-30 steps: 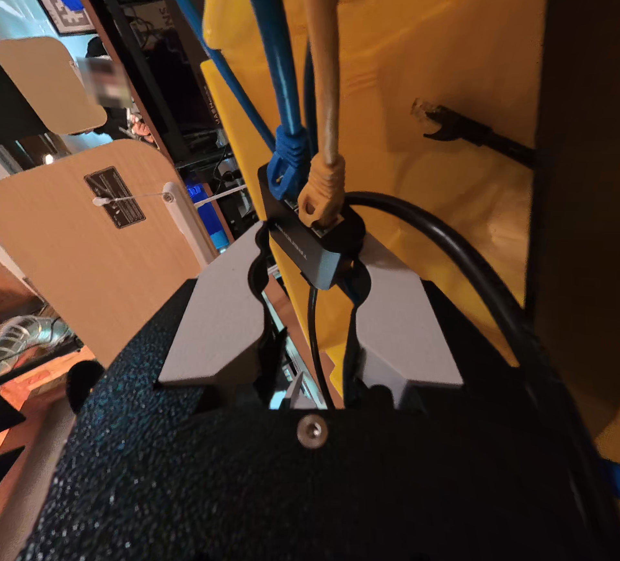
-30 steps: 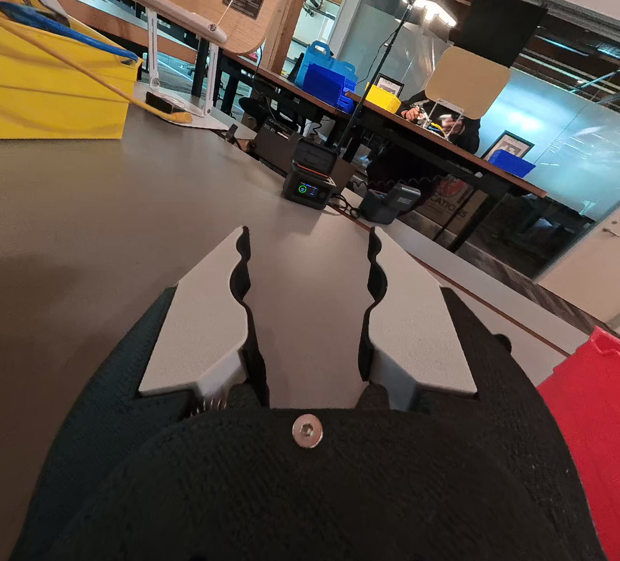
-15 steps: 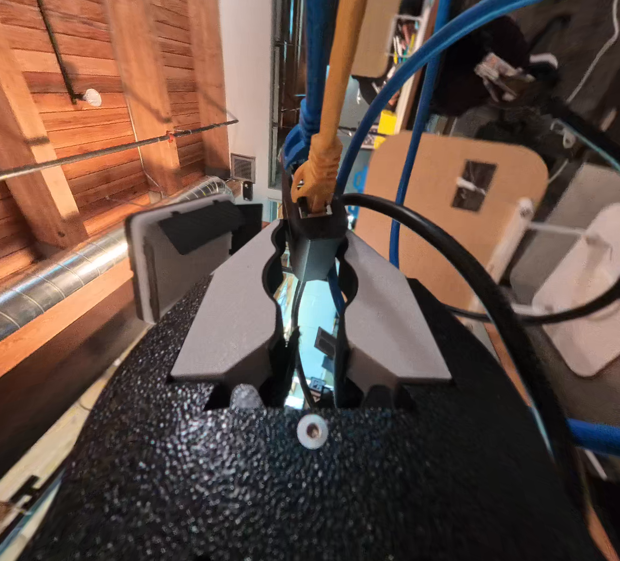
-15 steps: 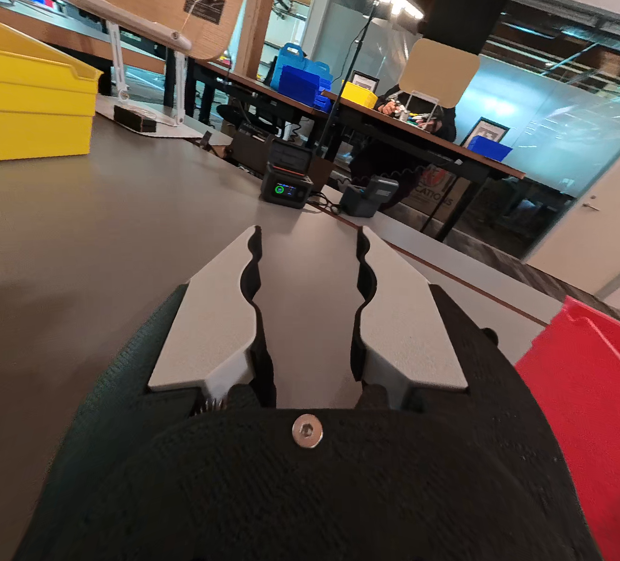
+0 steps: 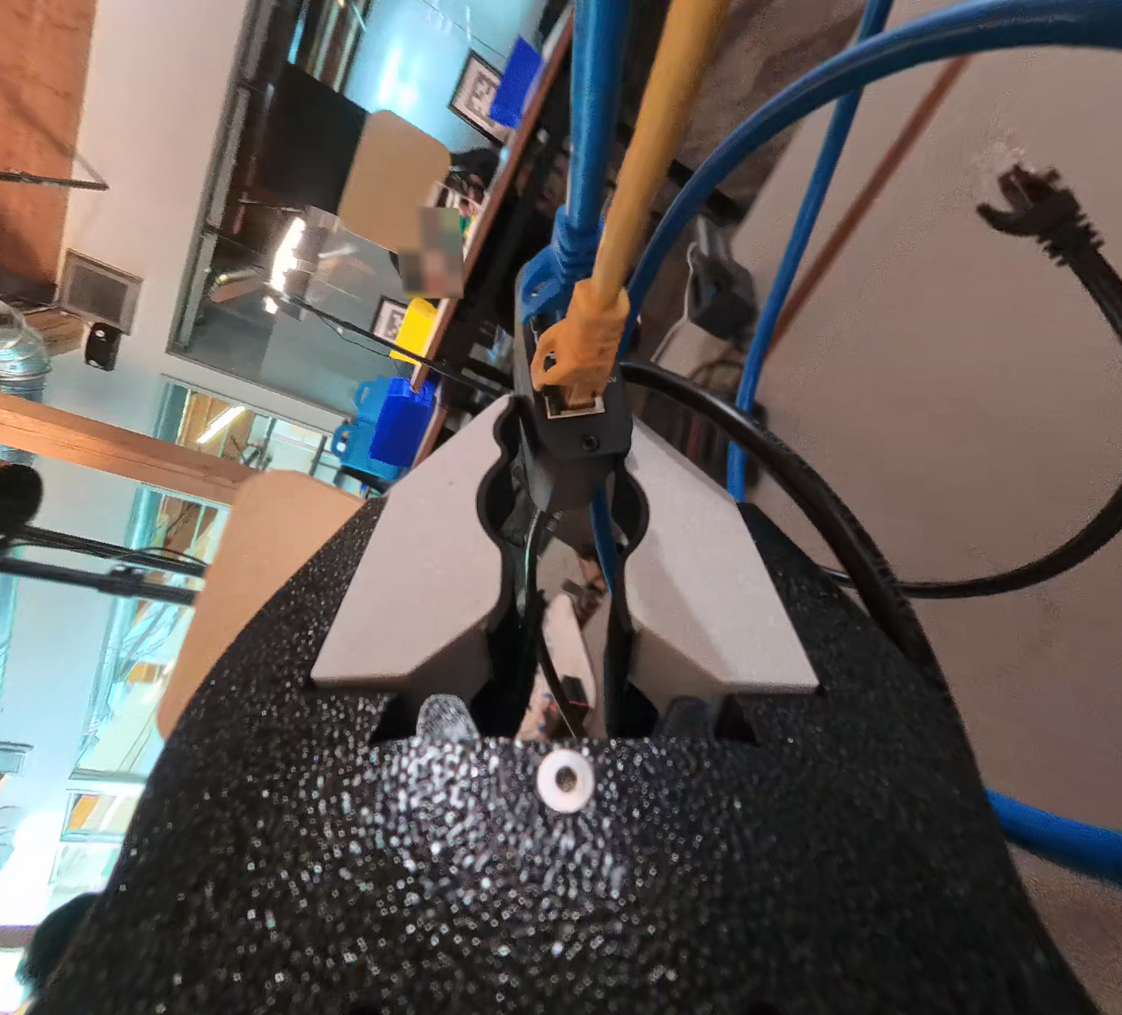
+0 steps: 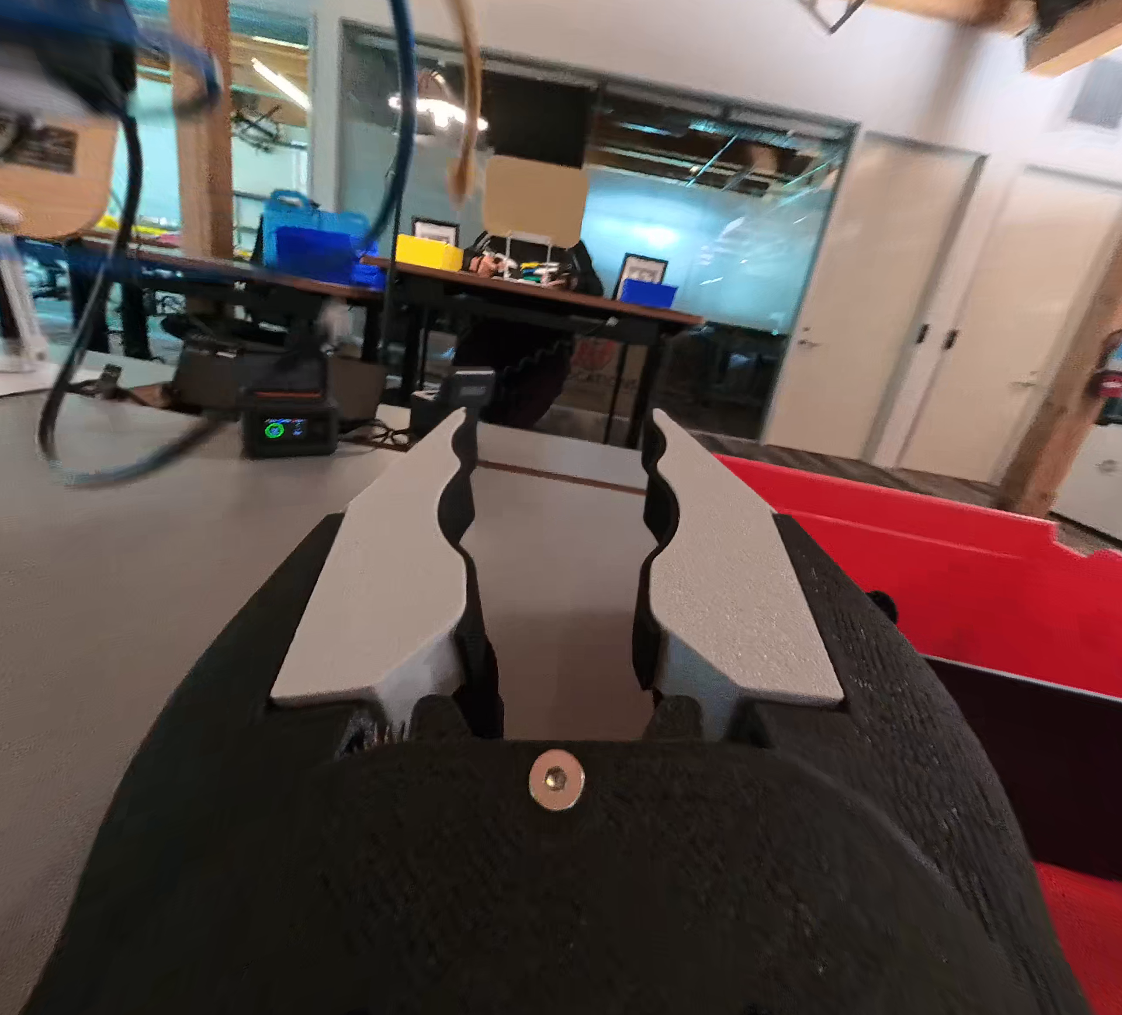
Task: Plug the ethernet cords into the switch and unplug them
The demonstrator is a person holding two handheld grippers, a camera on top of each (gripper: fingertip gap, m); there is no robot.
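With the left gripper (image 5: 567, 454) clamped on the black switch (image 5: 574, 427), lifted off the table with yellow cord (image 5: 583, 336) and blue cord (image 5: 561, 263) plugged in, the wide-open empty right gripper (image 6: 558, 433) should pinch one plug's boot, pulling straight

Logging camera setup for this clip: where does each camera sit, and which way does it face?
Left wrist view: mounted on the left gripper, looking along its fingers at the black switch they clamp, with the yellow cord and blue cord plugged in.
Right wrist view: mounted on the right gripper, open and empty, facing across the grey table toward a red bin.
Shared: the blurred blue and yellow cords appear at the upper left of the right wrist view too.
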